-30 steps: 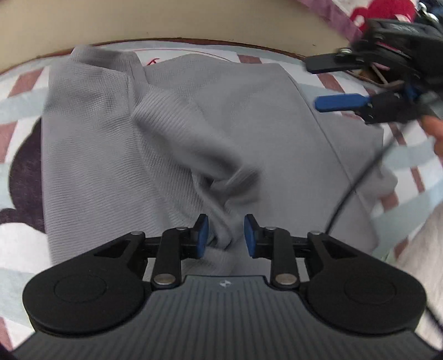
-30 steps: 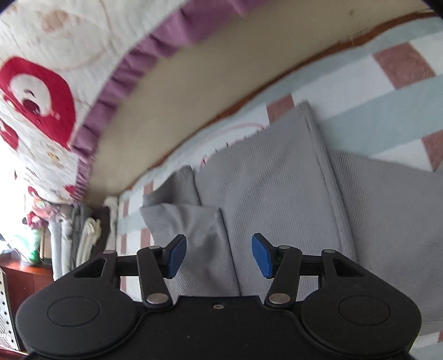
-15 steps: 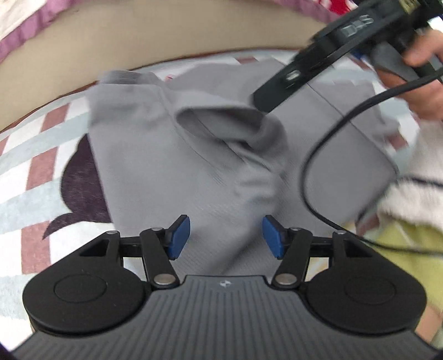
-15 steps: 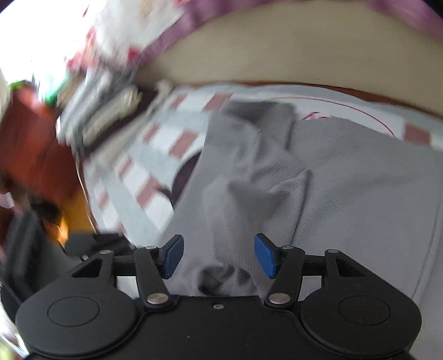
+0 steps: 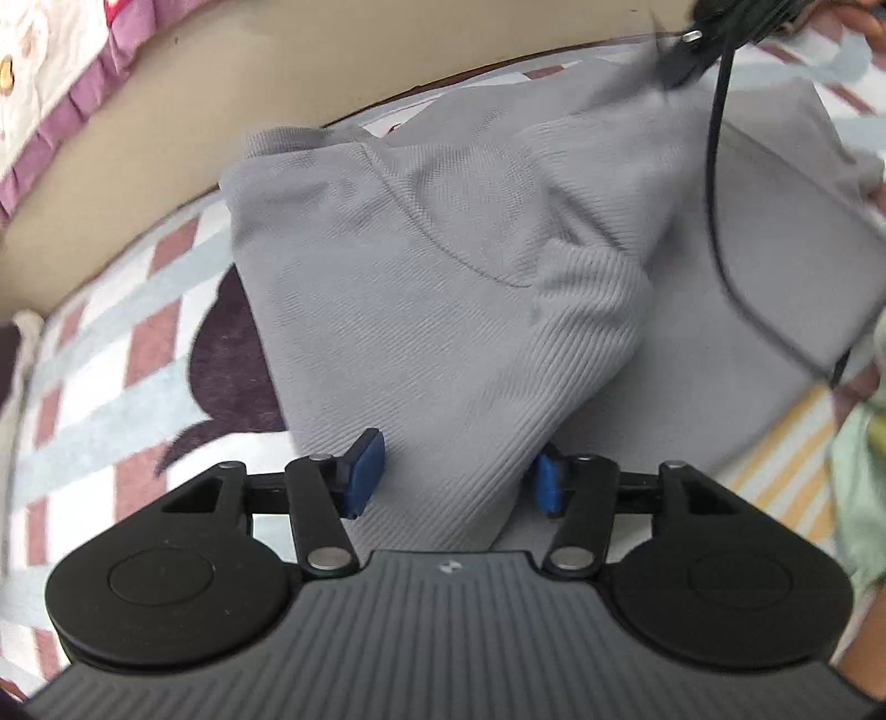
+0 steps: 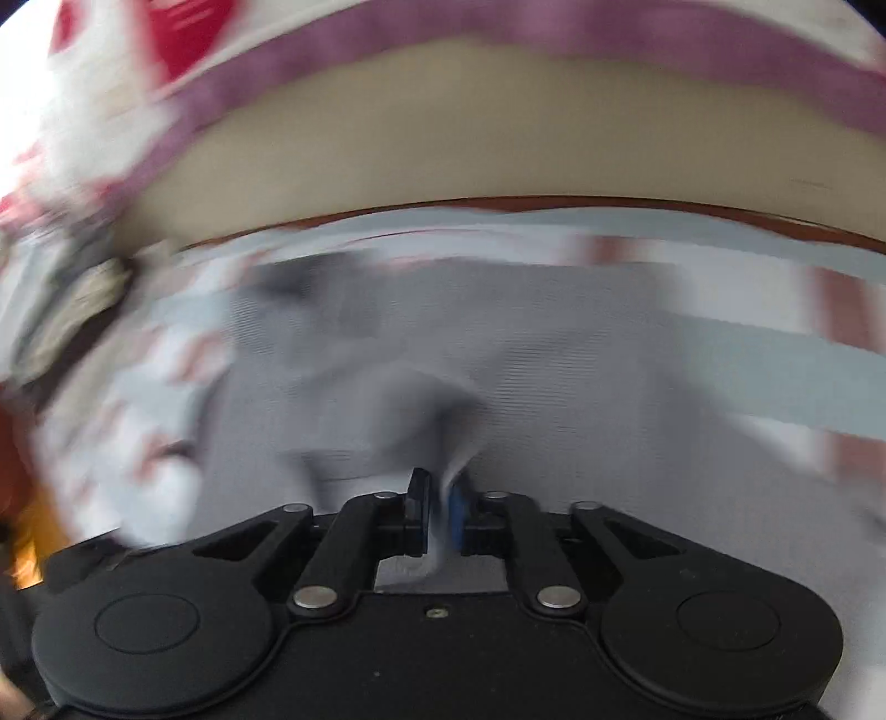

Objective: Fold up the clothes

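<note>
1. The grey ribbed garment (image 5: 443, 288) lies on a checked bedcover (image 5: 127, 354) of pale blue, white and dull-red squares. Its far end reaches close to the cover's far edge, where a dark brown border runs along a beige wall (image 5: 166, 149).
2. In the left wrist view one layer of the garment is lifted into a raised fold. It slopes from the far right down to the near middle, over a flatter layer that spreads toward the right edge.
3. The right gripper (image 6: 440, 518) has its jaws pressed together on a thin pinch of the garment's fabric, which stands up between the blue pads (image 6: 457, 512). This view is heavily blurred, so which part of the garment is pinched cannot be told.
4. The left gripper (image 5: 454, 479) has its jaws spread. The low end of the raised fold passes between them and covers part of the right pad. Whether the cloth touches the left pad cannot be told.
5. A black cable (image 5: 720, 183) hangs from the far right, over the flatter layer.
6. A dark purple patch (image 5: 232, 365) in the bedcover shows just beside the garment's left edge.
7. Bare bedcover runs along the garment's left side to the cover's left edge. At the near right a yellow-striped cloth (image 5: 775, 459) meets the garment's edge.
8. A white quilt with a purple frill (image 6: 498, 44) and red print hangs above the wall.
</note>
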{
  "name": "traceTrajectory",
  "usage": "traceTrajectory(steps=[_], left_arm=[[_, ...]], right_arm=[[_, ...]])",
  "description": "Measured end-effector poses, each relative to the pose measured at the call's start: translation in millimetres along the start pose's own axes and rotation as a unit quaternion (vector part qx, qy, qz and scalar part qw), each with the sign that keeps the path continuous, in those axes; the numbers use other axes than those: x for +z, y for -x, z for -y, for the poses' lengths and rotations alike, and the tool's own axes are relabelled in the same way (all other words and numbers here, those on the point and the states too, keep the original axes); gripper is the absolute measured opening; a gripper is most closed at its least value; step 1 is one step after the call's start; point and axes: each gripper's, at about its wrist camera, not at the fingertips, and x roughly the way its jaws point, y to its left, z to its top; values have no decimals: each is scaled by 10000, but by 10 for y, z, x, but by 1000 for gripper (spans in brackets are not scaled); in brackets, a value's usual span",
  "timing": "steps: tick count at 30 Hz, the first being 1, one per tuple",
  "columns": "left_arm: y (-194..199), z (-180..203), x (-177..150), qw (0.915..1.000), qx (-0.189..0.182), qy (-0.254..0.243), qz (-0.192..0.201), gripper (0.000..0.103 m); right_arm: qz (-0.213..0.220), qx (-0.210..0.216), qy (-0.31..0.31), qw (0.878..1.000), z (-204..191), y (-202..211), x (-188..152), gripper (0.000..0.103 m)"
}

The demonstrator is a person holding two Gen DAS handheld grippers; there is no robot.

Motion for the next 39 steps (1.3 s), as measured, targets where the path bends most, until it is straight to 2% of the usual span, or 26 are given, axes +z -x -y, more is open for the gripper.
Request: traceTrajectory(steps=[2, 3, 5, 6, 7, 8, 10, 11, 12, 13, 14, 16, 20, 24, 25, 28, 33, 37, 39], left_arm=[[31, -22, -40, 10000, -22, 64, 34, 54], [30, -28, -45, 9999, -34, 117, 42, 54], [9, -40, -41, 9997, -55, 214, 48, 55], [-8, -38, -30, 9997, -53, 235, 49, 55], [-17, -35, -17, 9997, -46, 234, 58, 56], [-8, -32, -11, 9997, -41, 231, 66, 56], [-22, -43, 9, 9996, -23, 267, 67, 57], [-25, -45, 12, 9995, -30, 290, 77, 54], [-22, -43, 11, 9995, -47, 313, 95, 46], [-22, -36, 10, 9994, -78, 312, 116, 38], [-27, -23, 12, 9995, -116, 283, 120, 25], [-28, 18, 18, 9997, -67, 228, 113, 23], [3, 70, 6, 9996, 79, 165, 192, 13], [90, -18, -3, 9984, 117, 398, 372, 8], [113, -41, -4, 9980, 115, 464, 410, 8], [165, -48, -24, 9976, 151, 442, 502, 8], [119, -17, -54, 9980, 205, 277, 528, 8], [53, -50, -36, 9980, 177, 354, 500, 9], [74, -59, -18, 9973, 259, 299, 621, 8]], right_arm=[[2, -278, -406, 9988, 244, -8, 19, 14], [-19, -145, -630, 9979, 336, -22, 25, 14], [-52, 650, -928, 9936, 381, -61, 35, 16], [-144, 1103, -967, 9891, 343, -110, 34, 25], [-273, 1548, -990, 9826, 294, -169, 29, 43], [-401, 1991, -1011, 9739, 246, -229, 24, 51], [-762, 2453, -858, 9626, 87, -372, -21, 54], [-909, 2417, -692, 9636, -13, -433, -43, 54], [-1015, 2266, -467, 9676, -106, -484, -56, 55], [-1094, 2116, -302, 9707, -171, -536, -63, 55], [-1167, 1977, -168, 9731, -224, -589, -68, 56], [-1321, 1767, -11, 9754, -294, -693, -77, 56], [-1498, 1674, -165, 9743, -329, -813, -98, 57], [-1544, 1565, -294, 9751, -382, -866, -83, 57], [-1524, 1481, -262, 9768, -405, -849, -72, 57], [-1360, 819, -19, 9873, -414, -772, -66, 60], [-1458, 1227, -436, 9807, -285, -816, -110, 66], [-1789, 1761, -931, 9635, -263, -916, -146, 66], [-1800, 1750, -908, 9637, -281, -906, -156, 65]])
